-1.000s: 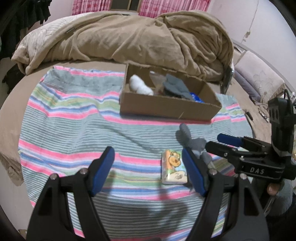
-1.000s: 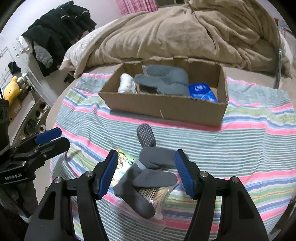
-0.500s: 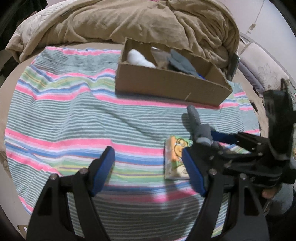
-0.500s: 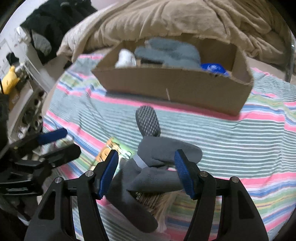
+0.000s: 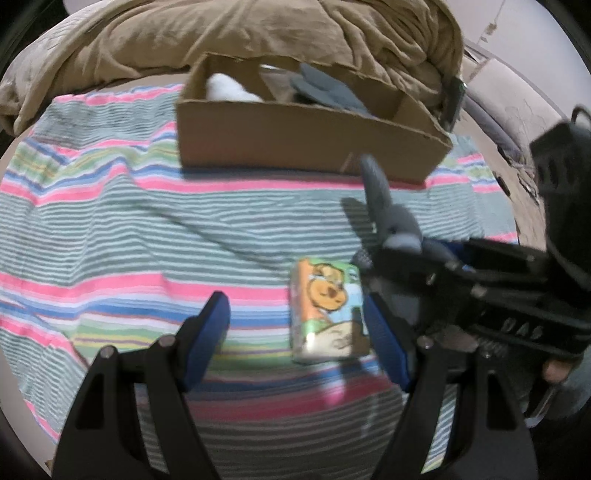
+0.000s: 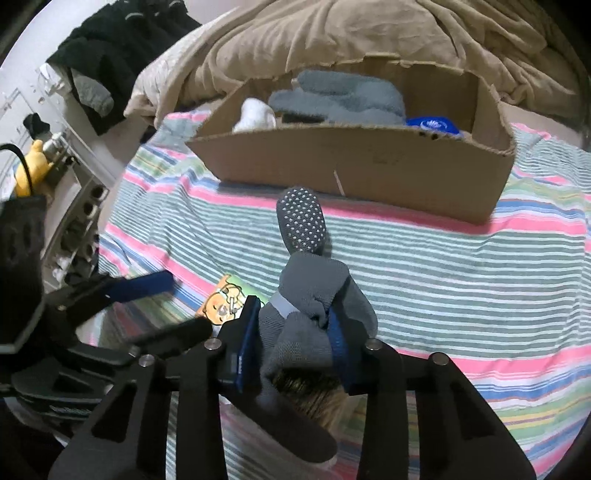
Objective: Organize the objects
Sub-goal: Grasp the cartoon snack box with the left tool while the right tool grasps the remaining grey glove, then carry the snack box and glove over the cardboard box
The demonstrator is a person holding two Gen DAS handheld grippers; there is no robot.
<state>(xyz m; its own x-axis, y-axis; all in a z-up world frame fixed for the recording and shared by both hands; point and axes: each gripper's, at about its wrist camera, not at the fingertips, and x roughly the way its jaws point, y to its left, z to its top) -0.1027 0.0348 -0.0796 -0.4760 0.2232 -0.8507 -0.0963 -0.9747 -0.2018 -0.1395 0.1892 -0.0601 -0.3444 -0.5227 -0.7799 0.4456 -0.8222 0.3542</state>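
Right wrist view: the right gripper (image 6: 291, 339) is pitching steeply down, its jaws having just been closing, and the blue pads (image 6: 338, 339) are now pinching a bunched grey sock (image 6: 314, 291) lying on the striped blanket (image 6: 461, 266). One dotted sole is sticking out toward the cardboard box (image 6: 354, 166). A clear bag edge is showing under the sock; contents cannot be made out. The left gripper (image 5: 295, 332) is hovering about half open, gripping nothing, with one cartoon tissue pack (image 5: 328, 310) lying between its fingers, just beside the right-hand one. Inside the box: one white roll (image 6: 255, 114), grey fleece items (image 6: 340, 98), one blue packet (image 6: 432, 123). One tan duvet (image 6: 369, 33) is lying behind.
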